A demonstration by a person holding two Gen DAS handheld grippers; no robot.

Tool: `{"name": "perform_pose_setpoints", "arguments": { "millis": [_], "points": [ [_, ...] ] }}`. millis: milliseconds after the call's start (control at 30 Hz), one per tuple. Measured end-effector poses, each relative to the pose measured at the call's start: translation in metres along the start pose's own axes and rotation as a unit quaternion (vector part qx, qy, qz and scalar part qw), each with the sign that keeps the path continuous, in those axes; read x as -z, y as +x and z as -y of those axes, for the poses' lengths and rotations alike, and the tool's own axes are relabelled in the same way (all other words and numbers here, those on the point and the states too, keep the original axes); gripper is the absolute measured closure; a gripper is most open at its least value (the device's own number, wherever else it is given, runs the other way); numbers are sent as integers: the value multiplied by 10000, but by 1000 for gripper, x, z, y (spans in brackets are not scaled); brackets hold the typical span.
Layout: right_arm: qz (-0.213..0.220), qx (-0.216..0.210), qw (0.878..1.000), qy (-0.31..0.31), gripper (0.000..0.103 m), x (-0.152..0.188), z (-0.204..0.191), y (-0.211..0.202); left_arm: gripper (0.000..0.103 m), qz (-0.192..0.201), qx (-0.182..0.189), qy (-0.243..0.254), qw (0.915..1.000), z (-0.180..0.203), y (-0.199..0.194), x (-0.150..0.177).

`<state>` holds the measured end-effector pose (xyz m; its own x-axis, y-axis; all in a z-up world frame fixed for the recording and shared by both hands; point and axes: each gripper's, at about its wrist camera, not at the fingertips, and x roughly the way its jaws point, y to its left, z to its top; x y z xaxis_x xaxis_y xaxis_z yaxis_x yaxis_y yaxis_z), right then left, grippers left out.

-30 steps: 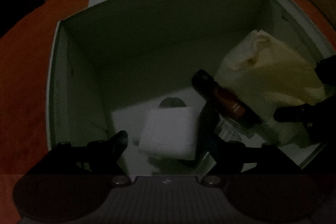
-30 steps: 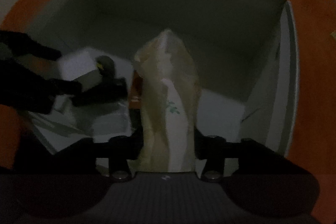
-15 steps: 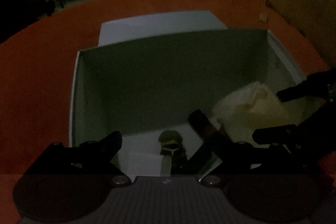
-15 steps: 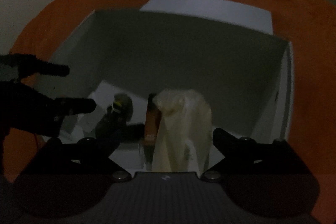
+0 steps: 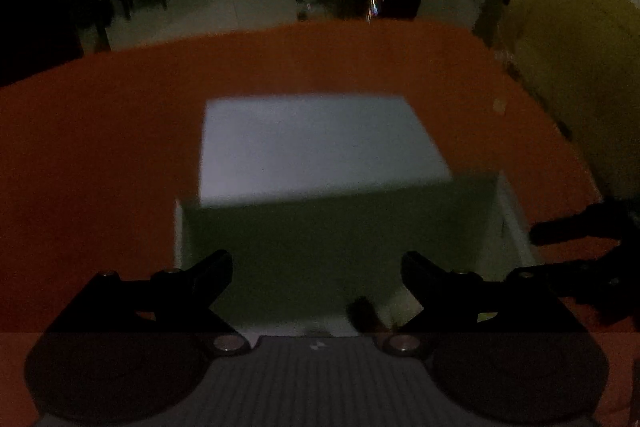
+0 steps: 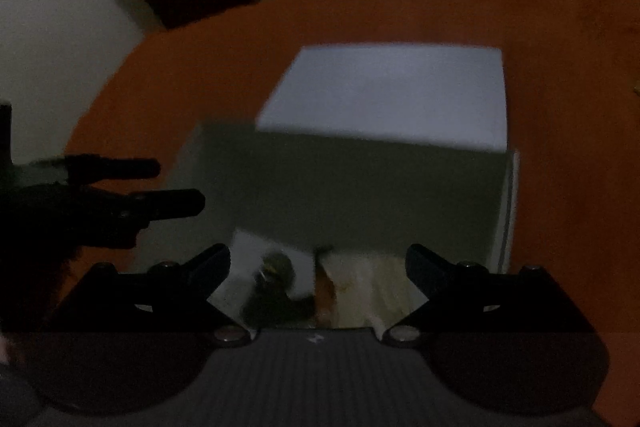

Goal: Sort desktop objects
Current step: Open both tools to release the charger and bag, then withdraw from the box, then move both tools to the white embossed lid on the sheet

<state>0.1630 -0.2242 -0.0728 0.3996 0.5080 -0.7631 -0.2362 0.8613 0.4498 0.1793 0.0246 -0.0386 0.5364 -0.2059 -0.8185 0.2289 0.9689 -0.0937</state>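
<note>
A: How are both sets of fingers found?

B: The left gripper (image 5: 316,277) and the right gripper (image 6: 318,273) are each held spread wide, with nothing pinched between the fingers.

A: Where are the sorted objects located?

B: Beyond and below the right fingers, a white box (image 6: 360,179) is seen on the orange counter (image 6: 560,67), its lid (image 6: 392,91) folded back on the far side. Between the fingertips, inside the box, a pale bag (image 6: 372,287), a dark rounded object (image 6: 276,267) and what may be a brown bottle (image 6: 324,291) are seen; dim light limits identification.

A: What is left?

B: Several objects already lie in the box. No loose objects are seen on the counter, though only part is shown. The lid is not closed.
</note>
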Motion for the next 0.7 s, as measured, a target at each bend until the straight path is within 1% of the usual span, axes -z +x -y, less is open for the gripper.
{"name": "perform_pose_setpoints", "arguments": {
  "millis": [67, 100, 167, 233, 300, 333, 367, 400, 433, 533, 600, 633, 700],
  "points": [
    [125, -259, 9989, 381, 6, -19, 4, -21, 10, 120, 98, 37, 9999, -5, -15, -26],
    [188, -388, 9974, 572, 6, -29, 6, -31, 10, 259, 101, 39, 9996, -8, -22, -38],
    [349, -681, 9909, 1106, 6, -51, 12, -55, 10, 622, -193, 109, 9978, -16, -36, -65],
    [575, -814, 9843, 1460, 5, -76, 15, -81, 10, 902, -416, 244, 9948, -23, -48, -91],
    [949, -718, 9824, 1443, 4, -100, 11, -110, 10, 1134, -606, 354, 9911, -29, -59, -118],
    [1138, -591, 9821, 1380, 4, -110, 8, -124, 10, 1192, -631, 368, 9902, -32, -65, -130],
    [1324, -443, 9816, 1306, 3, -120, 5, -137, 10, 1174, -552, 357, 9909, -37, -71, -145],
    [1449, -322, 9807, 1272, 3, -129, 1, -148, 10, 1205, -536, 283, 9909, -42, -78, -157],
    [1555, -210, 9797, 1251, 3, -139, -3, -159, 10, 1312, -658, 147, 9891, -47, -87, -168],
    [1729, -78, 9754, 1366, 2, -163, -10, -188, 10, 1584, -971, -176, 9824, -58, -111, -198],
    [1888, 176, 9720, 1385, 2, -174, -18, -204, 10, 1674, -1104, -352, 9791, -60, -126, -218],
    [1914, 283, 9715, 1367, 2, -179, -19, -202, 10, 1690, -1151, -418, 9780, -61, -134, -229],
    [1934, 480, 9711, 1317, 2, -188, -18, -193, 10, 1859, -1267, -481, 9732, -62, -150, -248]
  ]
}}
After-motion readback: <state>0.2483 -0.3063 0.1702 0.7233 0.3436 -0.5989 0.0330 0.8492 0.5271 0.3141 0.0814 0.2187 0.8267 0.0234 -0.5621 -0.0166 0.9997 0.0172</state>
